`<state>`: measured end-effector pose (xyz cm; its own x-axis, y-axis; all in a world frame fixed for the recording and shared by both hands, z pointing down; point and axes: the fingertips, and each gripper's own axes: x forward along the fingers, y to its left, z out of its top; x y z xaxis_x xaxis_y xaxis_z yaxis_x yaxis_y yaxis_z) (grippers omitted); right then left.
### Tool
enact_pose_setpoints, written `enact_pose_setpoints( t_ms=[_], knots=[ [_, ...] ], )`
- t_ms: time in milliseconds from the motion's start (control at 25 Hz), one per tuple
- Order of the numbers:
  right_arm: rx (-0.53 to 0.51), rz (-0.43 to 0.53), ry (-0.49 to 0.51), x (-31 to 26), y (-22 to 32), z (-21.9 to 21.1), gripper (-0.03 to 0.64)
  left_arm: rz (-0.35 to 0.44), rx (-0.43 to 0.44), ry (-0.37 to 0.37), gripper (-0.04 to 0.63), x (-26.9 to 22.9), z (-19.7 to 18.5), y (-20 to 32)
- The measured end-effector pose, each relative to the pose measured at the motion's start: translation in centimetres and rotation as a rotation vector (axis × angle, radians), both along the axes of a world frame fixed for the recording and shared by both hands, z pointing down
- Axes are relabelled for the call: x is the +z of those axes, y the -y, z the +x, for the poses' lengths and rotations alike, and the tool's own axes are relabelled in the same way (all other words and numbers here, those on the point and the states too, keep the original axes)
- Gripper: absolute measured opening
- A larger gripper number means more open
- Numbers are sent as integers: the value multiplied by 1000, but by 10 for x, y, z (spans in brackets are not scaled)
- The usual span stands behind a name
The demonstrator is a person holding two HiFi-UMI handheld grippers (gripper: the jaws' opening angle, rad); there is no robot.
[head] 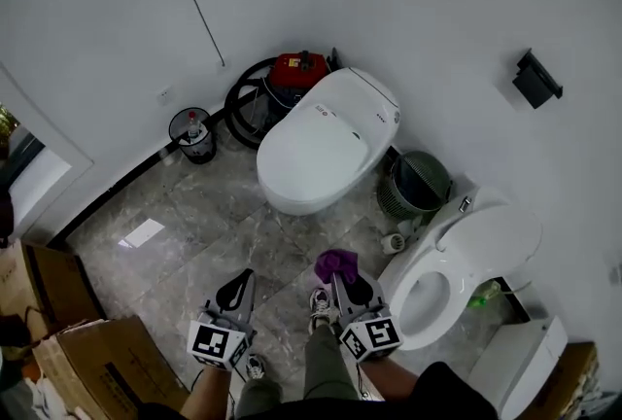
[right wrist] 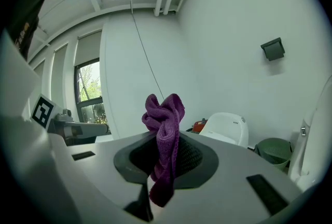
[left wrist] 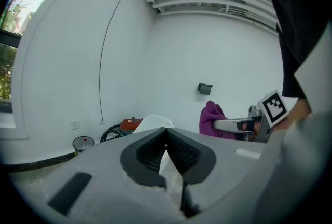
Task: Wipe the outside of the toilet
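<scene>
Nearest us: right gripper (head: 342,278), jaws pinching purple cloth (head: 336,263) (bunched above tips, tail hanging below). Left gripper (head: 245,280) beside it, jaws pressed together on nothing. We noted closed-lid toilet (head: 321,141) ahead by wall and open-seat toilet (head: 457,264) at right, cloth touching neither. Then cardboard box (head: 97,360), green bin (head: 416,183) between toilets, black bin (head: 191,134).
</scene>
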<state>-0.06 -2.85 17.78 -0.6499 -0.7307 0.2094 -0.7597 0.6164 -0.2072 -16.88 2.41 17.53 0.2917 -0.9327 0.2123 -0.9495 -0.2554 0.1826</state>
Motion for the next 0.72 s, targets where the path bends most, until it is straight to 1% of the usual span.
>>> enact_pose_setpoints(
  t_ms=[120,320,520,640,720],
  knots=[
    [5,27,5,-30,-11,4,63,20,39,7,1,-30,5,-11],
    [-2,48,11,-68,-36,6,63,49,69,21,1,-72,13,-35],
    [7,49,9,-84,-65,1,63,67,105,62,1,-92,14,-66],
    [10,49,2,-90,-82,-1,63,42,110,76,1,-97,9,-88],
    [7,51,-9,-91,-93,-5,63,41,100,86,2,-100,1,-100]
  ],
)
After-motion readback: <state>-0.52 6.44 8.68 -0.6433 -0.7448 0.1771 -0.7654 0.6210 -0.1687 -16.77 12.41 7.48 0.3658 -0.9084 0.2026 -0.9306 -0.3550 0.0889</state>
